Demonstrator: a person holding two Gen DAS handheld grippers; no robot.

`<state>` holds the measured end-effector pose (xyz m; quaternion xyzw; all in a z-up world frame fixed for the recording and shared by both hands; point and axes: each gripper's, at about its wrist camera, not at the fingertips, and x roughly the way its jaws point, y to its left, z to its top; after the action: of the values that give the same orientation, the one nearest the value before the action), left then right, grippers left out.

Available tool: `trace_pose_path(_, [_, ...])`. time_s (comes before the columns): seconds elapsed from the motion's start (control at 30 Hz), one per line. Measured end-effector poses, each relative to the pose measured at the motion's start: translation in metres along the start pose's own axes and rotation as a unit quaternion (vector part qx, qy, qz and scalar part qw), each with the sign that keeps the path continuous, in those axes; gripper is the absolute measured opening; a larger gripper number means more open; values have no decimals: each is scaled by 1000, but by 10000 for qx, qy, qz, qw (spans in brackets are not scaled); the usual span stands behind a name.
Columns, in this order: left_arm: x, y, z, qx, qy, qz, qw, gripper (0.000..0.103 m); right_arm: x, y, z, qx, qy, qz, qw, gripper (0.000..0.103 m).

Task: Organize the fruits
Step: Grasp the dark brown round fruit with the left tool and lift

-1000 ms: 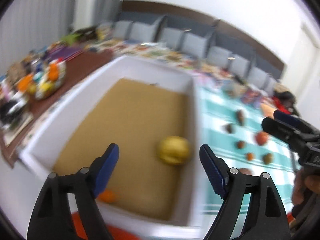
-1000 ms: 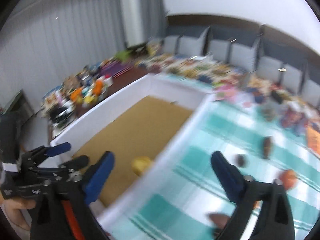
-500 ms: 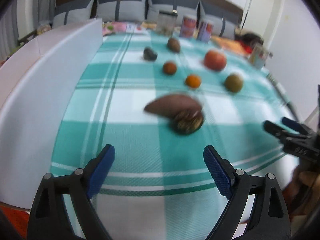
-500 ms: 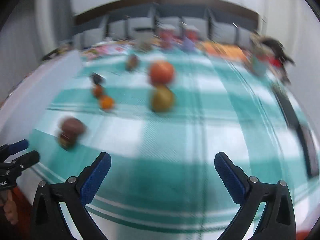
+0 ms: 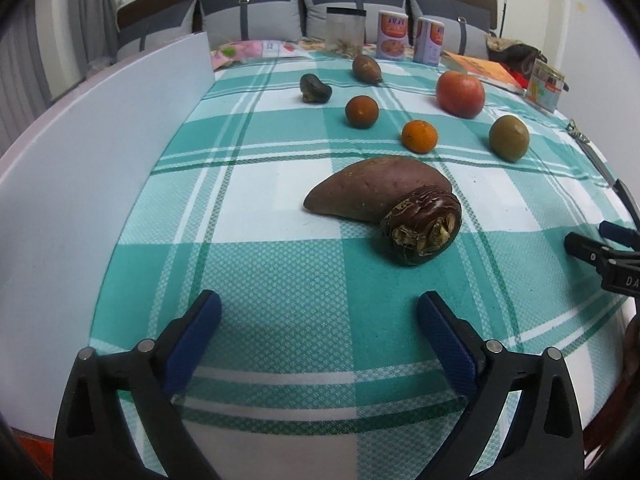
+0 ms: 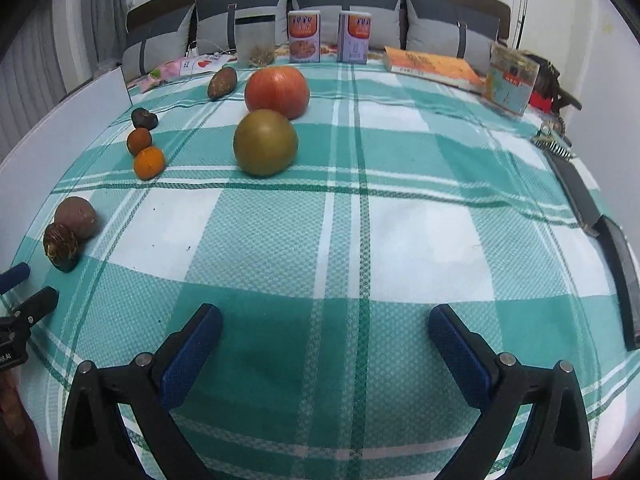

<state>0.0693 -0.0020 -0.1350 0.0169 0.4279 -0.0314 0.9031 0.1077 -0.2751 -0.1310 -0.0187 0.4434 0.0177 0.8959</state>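
Several fruits lie on a green-and-white checked cloth point(image 5: 280, 280). Nearest my left gripper point(image 5: 318, 314) are a purple sweet potato point(image 5: 376, 190) and a dark wrinkled fruit point(image 5: 424, 228) touching it. Behind them sit a small orange point(image 5: 419, 136), a brown round fruit point(image 5: 361, 111), a green-brown fruit point(image 5: 509, 138), a red apple point(image 5: 460, 93), a dark lump point(image 5: 315, 88) and a brown oval fruit point(image 5: 366, 68). The left jaws are opening, with nothing between them. My right gripper point(image 6: 326, 326) stands open over bare cloth, the green-brown fruit point(image 6: 265, 142) and apple point(image 6: 277, 91) well ahead.
A tall white box wall point(image 5: 80, 152) runs along the left of the cloth. At the back stand two printed cartons point(image 6: 304, 36), a clear bag point(image 6: 256, 40), a book point(image 6: 432, 66) and grey cushions. A dark flat strip point(image 6: 580, 196) lies at the right edge.
Both grippers swung away from the white box with the yellow fruit inside, came down low over the checked cloth and settled. The left jaws stand a little wider.
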Motion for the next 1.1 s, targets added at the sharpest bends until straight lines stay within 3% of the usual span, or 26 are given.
trace_pose_path(1.1, [-1,0,-1,40,-38,-14,10000,100,2,1,0,11,41,5,10000,103])
